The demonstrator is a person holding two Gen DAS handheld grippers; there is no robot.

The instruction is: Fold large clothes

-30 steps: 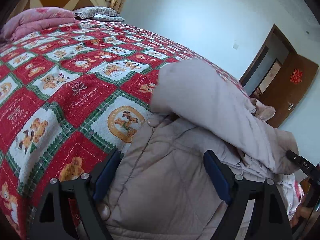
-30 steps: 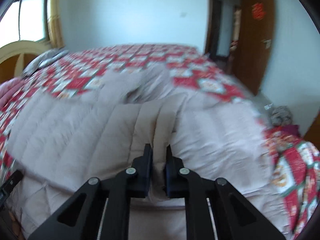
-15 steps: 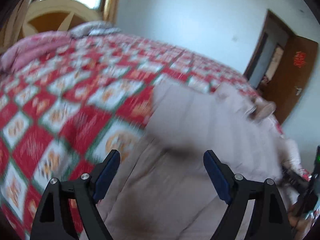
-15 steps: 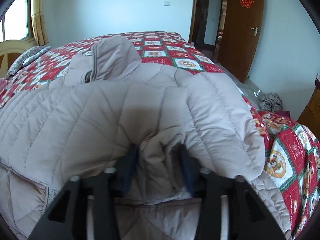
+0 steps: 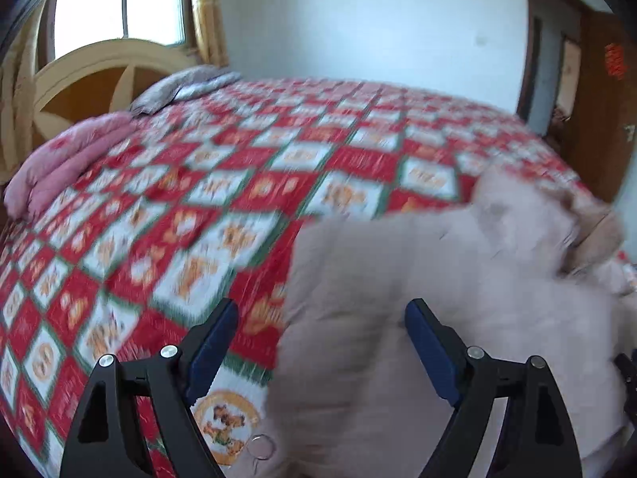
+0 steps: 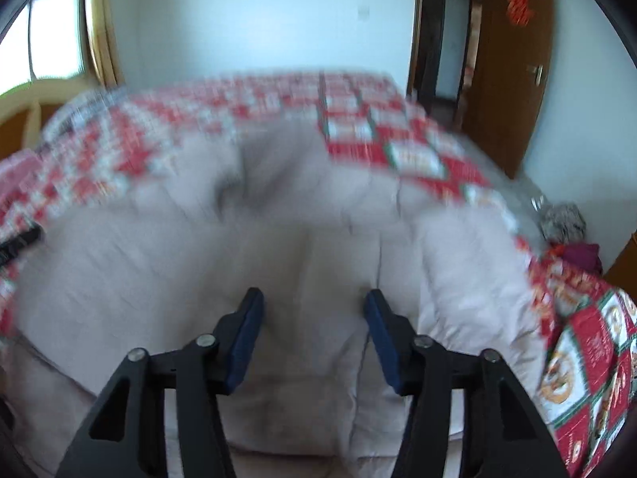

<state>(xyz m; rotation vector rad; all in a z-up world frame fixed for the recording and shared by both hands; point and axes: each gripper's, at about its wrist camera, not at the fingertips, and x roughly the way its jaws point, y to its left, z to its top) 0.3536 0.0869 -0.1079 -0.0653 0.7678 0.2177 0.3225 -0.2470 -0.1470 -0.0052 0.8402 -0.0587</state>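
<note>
No writing reads clearly. The red ornament (image 6: pixel 520 8) on the brown door (image 6: pixel 513 79) is a blurred shape, and the quilt (image 5: pixel 223 207) on the bed shows red, white and green squares with orange figures; any lettering in them is smeared by motion.

My left tongs (image 5: pixel 320 320) stand wide, with nothing gripped. The beige padded coat (image 5: pixel 438 298) lies on the quilt at the near, right part of the bed as this view has it. Its left edge runs down between my two blue pads: the right pad is over the coat, the left pad over bare quilt. I cannot tell whether either pad touches the cloth. A small ring (image 5: pixel 260 447) shows at the coat's near edge, low in the view.

My right tongs (image 6: pixel 314 306) are about half open and closing slightly. The coat (image 6: pixel 199 271) spreads under and ahead of them, filling the near half of the bed, and a flat stretch of it lies between the pads, but they do not pinch it. Beyond the coat the quilt (image 6: pixel 589 358) runs to the far wall and drops over the right edge.

At the head of the bed lie a pink blanket (image 5: pixel 67 159) and a grey pillow (image 5: pixel 183 87), well apart from the coat.
</note>
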